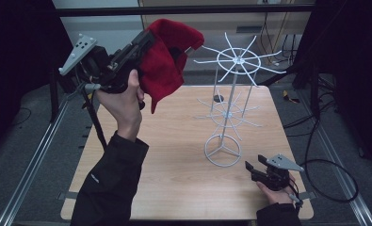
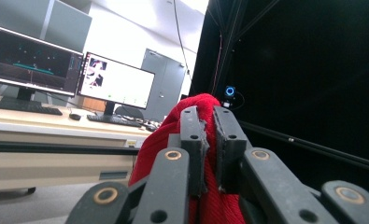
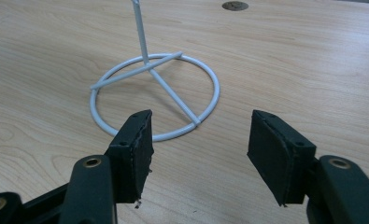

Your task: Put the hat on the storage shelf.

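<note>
A red knit cap point(image 1: 167, 59) hangs high at the upper left, pinched by my left gripper point(image 1: 148, 40), which is shut on its fabric. In the left gripper view the two jaws press together on the red cap point(image 2: 173, 140). A white wire stand point(image 1: 230, 89) with spoked tiers rises from the middle of the wooden table point(image 1: 174, 165); the cap hangs just left of its top tier. My right gripper point(image 1: 251, 168) rests low at the front right, open, just off the stand's ring base point(image 3: 155, 95). Nothing is between its pads point(image 3: 138, 149).
A small dark round cap point(image 1: 218, 98) sits in the tabletop behind the stand. Cables lie on the floor to the right. Metal rails run along both sides of the table. Monitors on a desk point(image 2: 56, 121) stand beyond the table.
</note>
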